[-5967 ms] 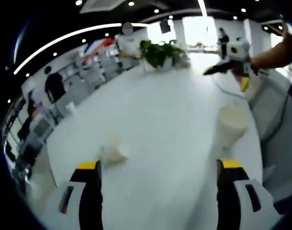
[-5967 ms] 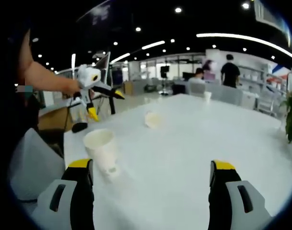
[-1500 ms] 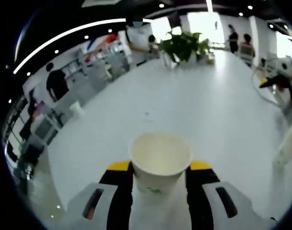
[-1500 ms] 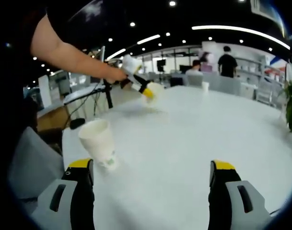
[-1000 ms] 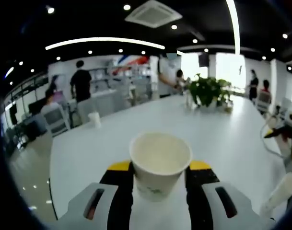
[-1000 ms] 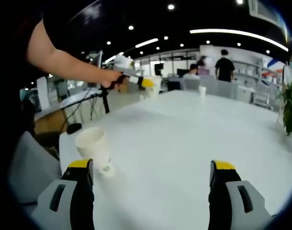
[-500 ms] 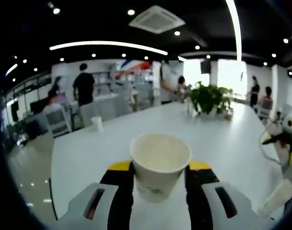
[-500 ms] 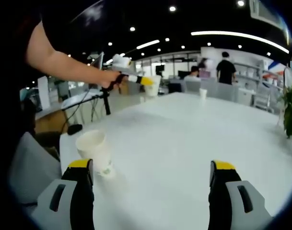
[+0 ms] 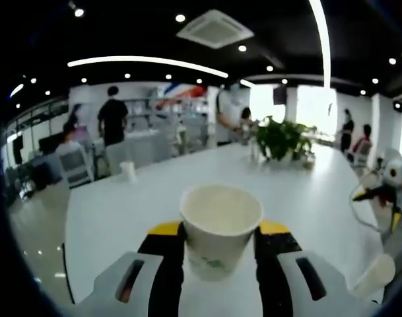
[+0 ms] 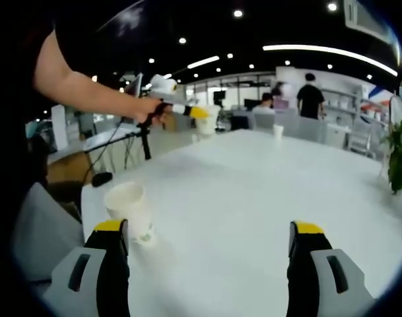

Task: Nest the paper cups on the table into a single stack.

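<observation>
A wide open-plan office is seen behind, with strip lights on a dark ceiling, desks and people standing far off. A long white tabletop (image 10: 267, 198) takes up the middle of both views, and a potted plant (image 9: 280, 139) is set near its far end. A small cup (image 9: 128, 171), apart from the work, is stood on the far side of the tabletop.

In the left gripper view the left gripper (image 9: 217, 254) is held above the tabletop, its jaws pressed against the two sides of a paper cup (image 9: 220, 228), which is carried upright with its mouth open. In the right gripper view the same gripper is seen at upper left, held out over the table by a bare arm. The right gripper (image 10: 206, 254) is held low over the tabletop with its jaws spread wide and nothing between them. A second paper cup (image 10: 129, 210) is stood upright on the tabletop near the edge, just beyond the left jaw of the right gripper.

The cups are judged very light and thin-walled, easily crushed by a hard squeeze. They would best be taken by the side wall below the stiffer rolled rim, with gentle pressure, so that the mouth is kept round for nesting.
</observation>
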The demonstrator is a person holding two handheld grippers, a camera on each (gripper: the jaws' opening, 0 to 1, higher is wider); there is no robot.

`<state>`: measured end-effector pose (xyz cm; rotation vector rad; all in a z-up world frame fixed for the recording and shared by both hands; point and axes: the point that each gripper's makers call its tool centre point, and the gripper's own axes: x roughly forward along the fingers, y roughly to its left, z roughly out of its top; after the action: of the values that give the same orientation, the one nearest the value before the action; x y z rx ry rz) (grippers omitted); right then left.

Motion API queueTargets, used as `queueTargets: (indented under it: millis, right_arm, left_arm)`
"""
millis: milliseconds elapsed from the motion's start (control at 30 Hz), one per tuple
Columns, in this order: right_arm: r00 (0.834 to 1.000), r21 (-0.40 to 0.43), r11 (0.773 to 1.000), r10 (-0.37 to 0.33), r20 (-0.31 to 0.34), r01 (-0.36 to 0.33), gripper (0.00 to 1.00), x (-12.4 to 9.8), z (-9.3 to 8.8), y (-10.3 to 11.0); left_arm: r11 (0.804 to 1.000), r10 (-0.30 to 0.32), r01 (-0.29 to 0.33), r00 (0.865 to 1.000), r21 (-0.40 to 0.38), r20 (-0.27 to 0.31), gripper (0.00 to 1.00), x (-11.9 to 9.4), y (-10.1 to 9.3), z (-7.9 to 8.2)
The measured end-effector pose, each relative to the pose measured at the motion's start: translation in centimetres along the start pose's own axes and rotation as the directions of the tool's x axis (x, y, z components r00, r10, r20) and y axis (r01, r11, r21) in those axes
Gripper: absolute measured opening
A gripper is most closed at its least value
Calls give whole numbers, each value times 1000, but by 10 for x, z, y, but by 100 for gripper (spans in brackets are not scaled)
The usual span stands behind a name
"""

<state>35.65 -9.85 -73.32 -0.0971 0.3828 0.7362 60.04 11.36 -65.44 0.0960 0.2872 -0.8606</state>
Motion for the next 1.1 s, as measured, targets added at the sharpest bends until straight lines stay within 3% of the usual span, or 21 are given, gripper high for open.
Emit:
queueTargets:
  millis: [1100]
  right_arm:
    - [1000,-20,1000,1,18,-1,100,-8,9,6]
  left_arm:
    - [999,-53,53,998,15,35,38,-11,-51,6]
